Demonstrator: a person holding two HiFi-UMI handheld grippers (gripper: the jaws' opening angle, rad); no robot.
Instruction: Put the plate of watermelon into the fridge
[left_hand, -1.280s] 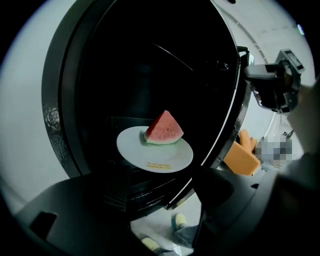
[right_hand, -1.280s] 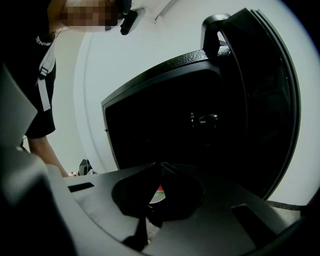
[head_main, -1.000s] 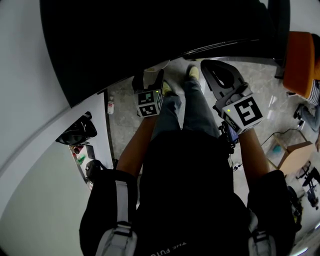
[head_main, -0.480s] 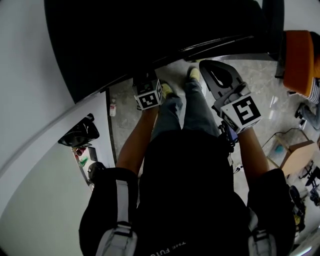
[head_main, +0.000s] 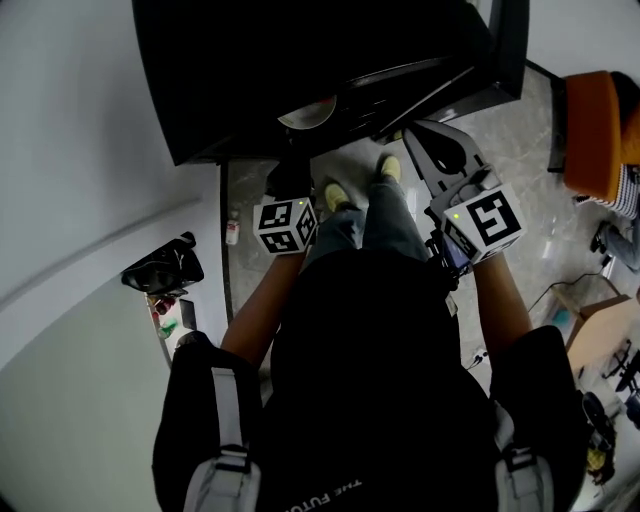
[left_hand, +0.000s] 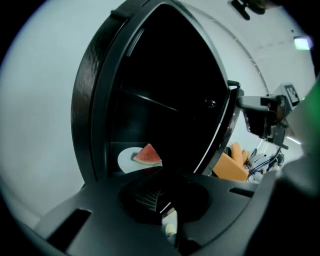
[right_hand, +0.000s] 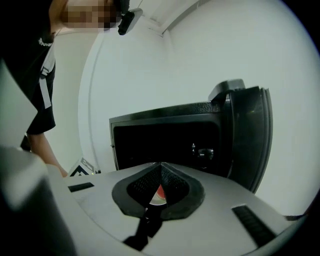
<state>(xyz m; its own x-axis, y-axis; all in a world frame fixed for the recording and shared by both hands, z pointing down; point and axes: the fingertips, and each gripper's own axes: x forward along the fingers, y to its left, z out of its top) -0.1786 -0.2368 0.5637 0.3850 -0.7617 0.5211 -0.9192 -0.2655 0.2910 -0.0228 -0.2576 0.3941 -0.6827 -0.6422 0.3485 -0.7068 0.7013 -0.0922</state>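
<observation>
The black fridge (head_main: 300, 60) stands open, its door (left_hand: 220, 135) swung to the right. On its lower shelf sits a white plate (left_hand: 128, 160) with a red wedge of watermelon (left_hand: 148, 154); the plate (head_main: 308, 113) also shows in the head view, and a sliver of it (right_hand: 158, 196) shows through the right gripper's pads. My left gripper (left_hand: 161, 174) is shut and holds nothing, hanging just in front of the opening (head_main: 292, 160). My right gripper (head_main: 428, 135) is level with the fridge's front, its jaws (right_hand: 160, 166) shut and bare.
The fridge door (right_hand: 247, 135) juts out on the right. An orange seat (head_main: 600, 125) and a cardboard box (head_main: 600, 325) are on the floor to the right. A white wall with a black fitting (head_main: 160, 268) runs along the left. The person's shoes (head_main: 336, 195) stand before the fridge.
The left gripper has drawn back from the fridge and risen, leaving the plate on the shelf. The right gripper rose a little. The plate now shows in the head view.
</observation>
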